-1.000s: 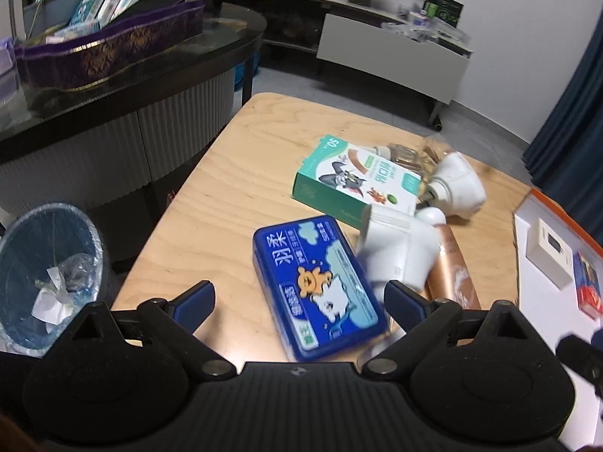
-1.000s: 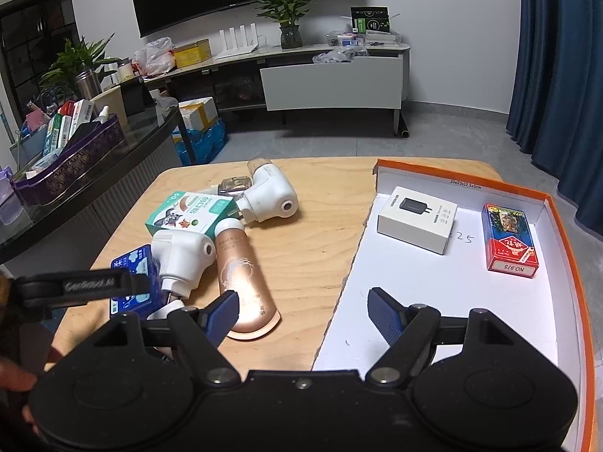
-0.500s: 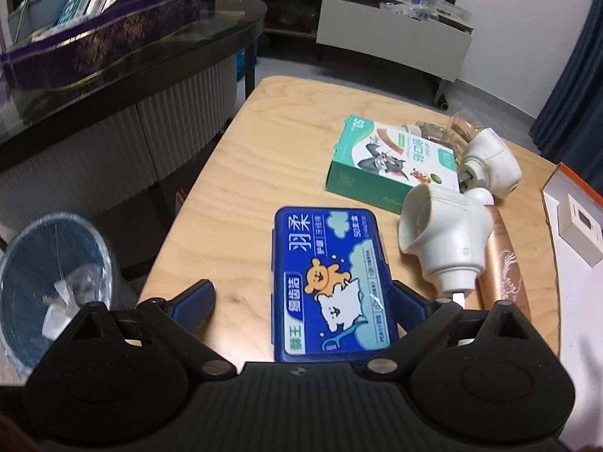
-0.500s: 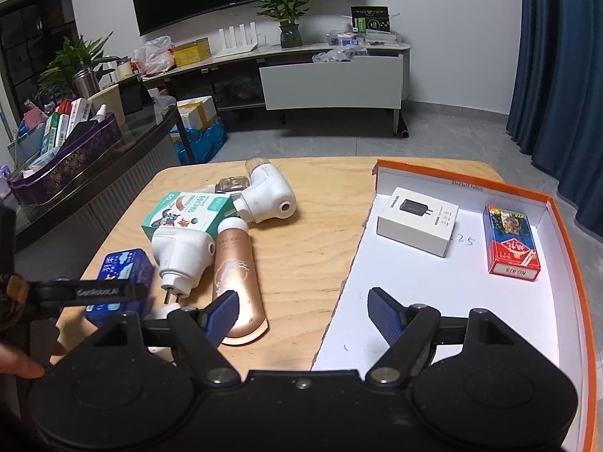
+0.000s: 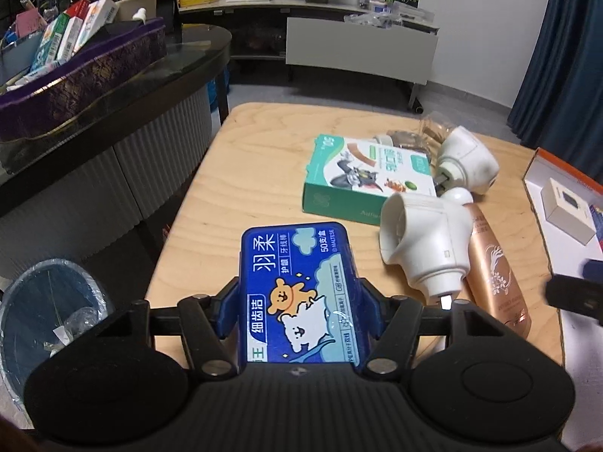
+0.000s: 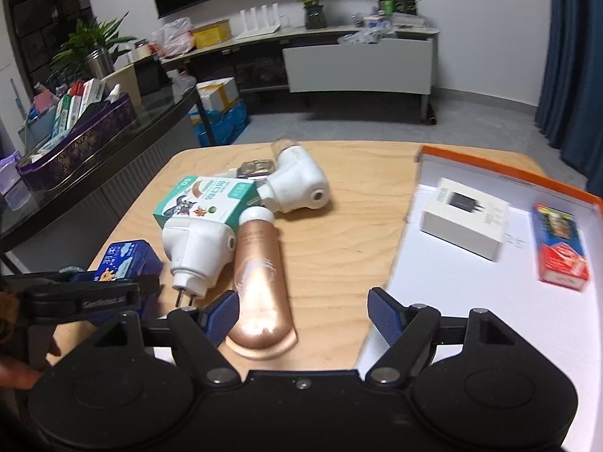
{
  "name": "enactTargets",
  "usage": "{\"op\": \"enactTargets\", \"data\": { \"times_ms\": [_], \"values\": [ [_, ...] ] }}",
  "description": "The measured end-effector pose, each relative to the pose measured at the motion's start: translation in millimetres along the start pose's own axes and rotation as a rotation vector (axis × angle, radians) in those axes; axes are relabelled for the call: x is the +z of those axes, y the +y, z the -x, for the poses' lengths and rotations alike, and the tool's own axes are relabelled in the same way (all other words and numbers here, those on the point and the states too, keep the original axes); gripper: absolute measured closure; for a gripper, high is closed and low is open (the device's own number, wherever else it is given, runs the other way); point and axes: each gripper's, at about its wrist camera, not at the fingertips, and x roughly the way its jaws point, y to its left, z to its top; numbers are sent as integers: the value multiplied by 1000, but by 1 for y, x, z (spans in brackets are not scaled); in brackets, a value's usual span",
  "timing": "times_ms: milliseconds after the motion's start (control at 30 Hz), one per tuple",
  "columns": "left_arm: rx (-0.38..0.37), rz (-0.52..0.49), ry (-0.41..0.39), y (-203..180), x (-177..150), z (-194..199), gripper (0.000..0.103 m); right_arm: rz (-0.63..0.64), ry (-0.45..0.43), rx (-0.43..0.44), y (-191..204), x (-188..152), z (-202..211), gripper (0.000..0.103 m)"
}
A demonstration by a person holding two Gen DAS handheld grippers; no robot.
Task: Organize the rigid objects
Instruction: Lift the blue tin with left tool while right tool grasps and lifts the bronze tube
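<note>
Blue box [image 5: 297,293] label, left-wrist view only

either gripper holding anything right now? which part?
Left gripper is closing on the blue box, pads against its two long sides near the end closest to the camera. Right gripper is open, holding nothing.

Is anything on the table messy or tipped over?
Yes. Two white plug-in devices lie on their sides, one with its prongs sticking out, jumbled against a green box and a toppled rose-gold bottle. Nothing looks spilled or broken.
</note>
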Motion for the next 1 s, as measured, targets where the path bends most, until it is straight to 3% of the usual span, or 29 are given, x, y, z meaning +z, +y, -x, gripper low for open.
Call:
{"op": "enactTargets", "data": {
  "times_ms": [200, 300, 367, 467, 500, 533, 733, 1000],
  "values": [
    [-21, 1, -38, 5, 6, 10, 39, 84, 36, 4, 18, 17, -41, 15],
    [-41, 10, -51, 6, 7, 12, 39, 108, 47, -1, 23, 23, -59, 24],
    [-42, 11, -55, 6, 7, 12, 39, 107, 63, -2, 23, 25, -70, 24],
    [-45, 16, -52, 6, 7, 9, 39, 118, 62, 7, 25, 24, -77, 39],
    [-44, 16, -53, 6, 7, 8, 39, 140, 52, -2, 29, 22, -77, 51],
    [-46, 15, -53, 6, 7, 8, 39, 156, 40, -19, 33, 21, -77, 55],
    [-59, 14, -74, 5, 8, 18, 39, 139, 13, -47, 29, 19, -66, 56],
    [-125, -18, -133, -21, 16, 51, 39, 41, -113, -48, 8, 27, 5, 56]
  ]
}}
